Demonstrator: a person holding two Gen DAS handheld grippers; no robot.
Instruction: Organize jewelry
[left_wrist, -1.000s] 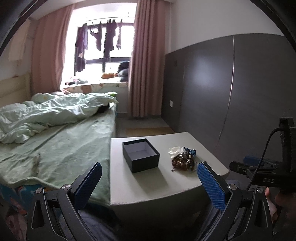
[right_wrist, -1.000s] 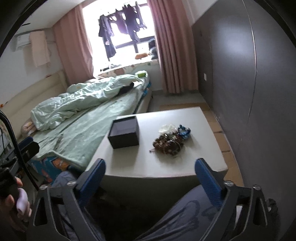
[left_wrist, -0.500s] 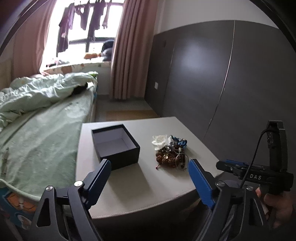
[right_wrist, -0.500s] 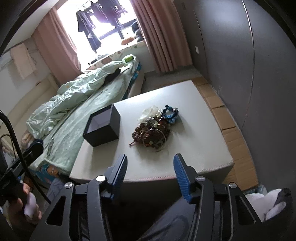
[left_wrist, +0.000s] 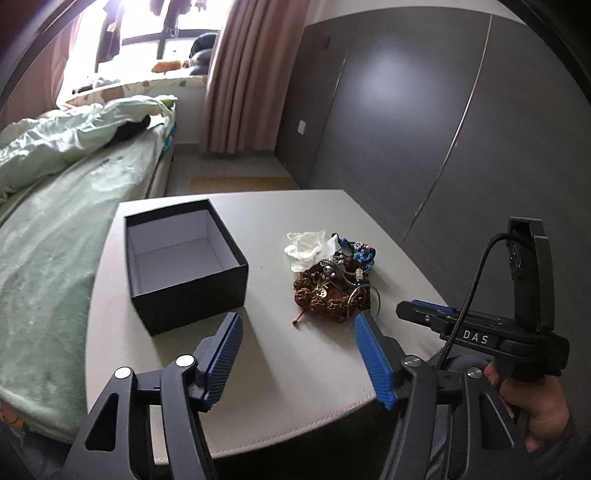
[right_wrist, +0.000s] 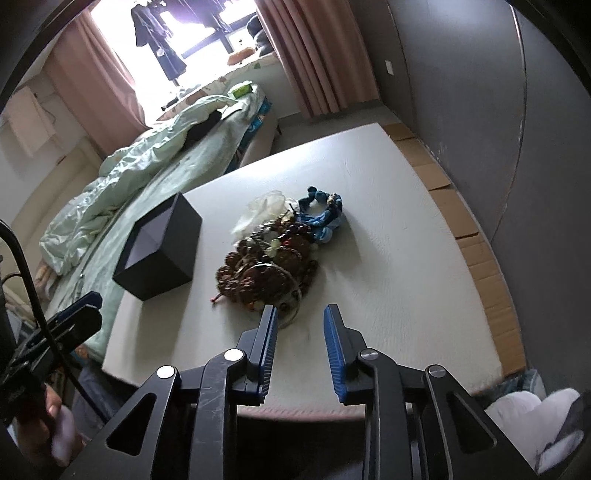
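Note:
A heap of jewelry (left_wrist: 334, 280) (right_wrist: 275, 254), brown bead strings, a blue braided piece and a metal ring, lies on a pale table (left_wrist: 295, 369) beside a white cloth (left_wrist: 310, 247). An open black box (left_wrist: 183, 258) (right_wrist: 159, 247) with nothing in it stands to its left. My left gripper (left_wrist: 297, 321) hovers over the table's front between box and heap, jaws closing, nothing between them. My right gripper (right_wrist: 300, 309) hangs just in front of the heap, jaws closing on air, its left fingertip (right_wrist: 269, 317) by the metal ring.
A bed with green bedding (left_wrist: 55, 221) runs along the table's left side. A dark grey panelled wall (left_wrist: 424, 129) stands to the right, with cardboard on the floor (right_wrist: 476, 240) beneath it. A hand (left_wrist: 532, 406) holds the other gripper at the lower right.
Both grippers have come down and forward toward the table, so box and jewelry look much larger. Both pairs of jaws have narrowed, the right far more.

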